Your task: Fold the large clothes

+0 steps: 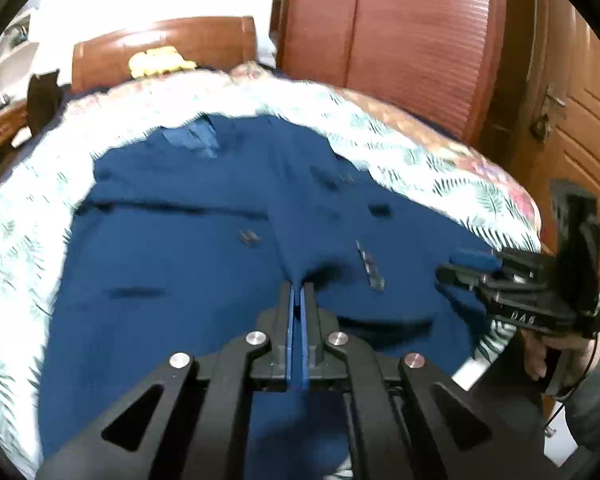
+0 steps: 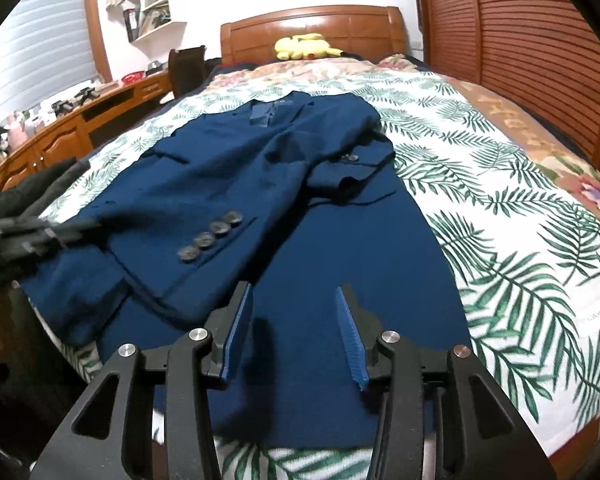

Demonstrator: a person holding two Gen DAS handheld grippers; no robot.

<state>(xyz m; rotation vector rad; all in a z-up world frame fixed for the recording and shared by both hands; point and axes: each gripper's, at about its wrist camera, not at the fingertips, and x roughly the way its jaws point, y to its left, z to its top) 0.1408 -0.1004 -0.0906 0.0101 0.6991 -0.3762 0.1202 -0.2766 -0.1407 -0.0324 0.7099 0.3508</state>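
Note:
A dark blue suit jacket [image 2: 228,168] lies spread on the bed, collar toward the headboard, one sleeve with several buttons [image 2: 208,238] folded across its front. In the left wrist view my left gripper [image 1: 298,285] is shut, and a ridge of the jacket [image 1: 180,260] cloth runs up into its blue pads. From the right wrist view the left gripper [image 2: 80,227] appears blurred at the sleeve's end. My right gripper [image 2: 296,308] is open above the jacket's lower part, with nothing pressed between its pads. The left wrist view shows the right gripper [image 1: 446,276] at the jacket's right edge.
A leaf-patterned bedspread [image 2: 500,200] surrounds the jacket. A yellow plush toy [image 2: 304,46] rests by the wooden headboard [image 2: 312,20]. A wooden desk [image 2: 60,136] with clutter runs along the left; a slatted wardrobe [image 1: 400,32] and a door [image 1: 580,120] stand to the right.

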